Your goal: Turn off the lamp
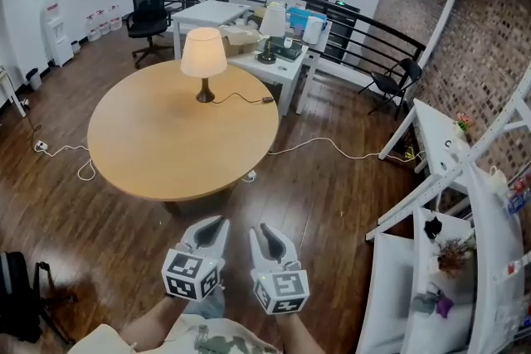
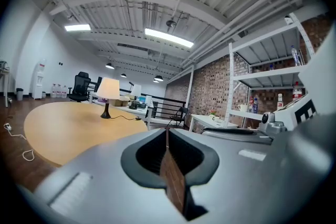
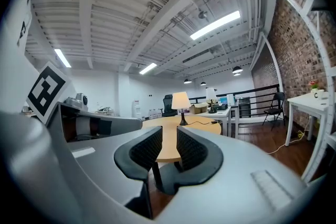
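Found lamp (image 1: 203,54) lit, with a glowing cream shade, standing upright toward far side of round table (image 1: 149,153) and well apart from both grippers. Traced black cord (image 1: 236,98) from lamp base to small dark block (image 1: 267,99) near table's far right edge; judged that a likely inline switch, but could not confirm at that size. Judged task barely started: nothing touched, nothing switched, all of the reach and the switching left to do. Read left gripper (image 1: 217,221) in its own view as closed, pads pressed together along 1 thin seam, holding nothing. Read right gripper (image 1: 265,230) as partly open, with a narrow gap between 2 ribbed pads, empty, only table edge and floor showing through. Placed both grippers low in head view, side by side, over dark wood floor (image 1: 332,195), short of table's near rim. Looked for writing and found none legible. Logged black-and-white square markers (image 1: 184,275) on both cubes: patterns only, no letters. Spotted bottles (image 2: 254,105) on white shelving (image 2: 273,73) in left gripper view, labels too small to read. Noted second lamp (image 1: 272,22) on white desk (image 1: 274,66) behind table; could not tell whether lit.
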The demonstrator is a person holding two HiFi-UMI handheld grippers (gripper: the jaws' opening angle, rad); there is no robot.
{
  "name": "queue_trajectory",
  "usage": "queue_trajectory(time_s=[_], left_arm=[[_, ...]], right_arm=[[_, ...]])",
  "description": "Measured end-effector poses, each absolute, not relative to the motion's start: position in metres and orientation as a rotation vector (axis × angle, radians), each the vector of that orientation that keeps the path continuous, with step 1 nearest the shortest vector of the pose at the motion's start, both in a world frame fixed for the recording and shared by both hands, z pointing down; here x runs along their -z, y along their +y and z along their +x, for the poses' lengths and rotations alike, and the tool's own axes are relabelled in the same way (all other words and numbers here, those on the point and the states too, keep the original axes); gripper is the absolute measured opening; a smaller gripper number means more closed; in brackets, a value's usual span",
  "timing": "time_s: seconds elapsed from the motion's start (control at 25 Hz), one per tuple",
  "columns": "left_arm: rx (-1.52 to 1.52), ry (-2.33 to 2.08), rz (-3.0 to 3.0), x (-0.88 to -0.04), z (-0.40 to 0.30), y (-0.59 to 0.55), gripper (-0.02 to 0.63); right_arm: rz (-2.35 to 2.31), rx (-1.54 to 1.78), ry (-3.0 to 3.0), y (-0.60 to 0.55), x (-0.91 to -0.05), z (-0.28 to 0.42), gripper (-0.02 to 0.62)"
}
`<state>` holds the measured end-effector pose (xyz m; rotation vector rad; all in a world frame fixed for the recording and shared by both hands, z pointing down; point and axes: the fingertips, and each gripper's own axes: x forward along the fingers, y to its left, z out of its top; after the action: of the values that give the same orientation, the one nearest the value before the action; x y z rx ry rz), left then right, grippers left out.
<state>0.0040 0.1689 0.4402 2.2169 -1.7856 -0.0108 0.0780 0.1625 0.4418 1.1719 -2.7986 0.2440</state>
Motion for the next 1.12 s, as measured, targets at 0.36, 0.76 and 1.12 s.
queue_trajectory(time_s=[0.36,0.76,1.12], left_arm=[[0.033,-1.774,2.199,-0.442,-0.053,0.064,-0.005],[0.04,-1.701,2.217,-0.454,-0.091,-0.027,-0.005],[0.024,-1.719,2.176,-0.464,-0.108,-0.082,-0.005]], right_arm=[[1.177,-0.245,-2.765,0.057,-0.437,0.025,0.089],[1.187,-0.229,-2.747,-0.029,-0.44,-0.027,0.1],[1.137,-0.257,-2.786,-0.086,-0.447,-0.046,0.112]])
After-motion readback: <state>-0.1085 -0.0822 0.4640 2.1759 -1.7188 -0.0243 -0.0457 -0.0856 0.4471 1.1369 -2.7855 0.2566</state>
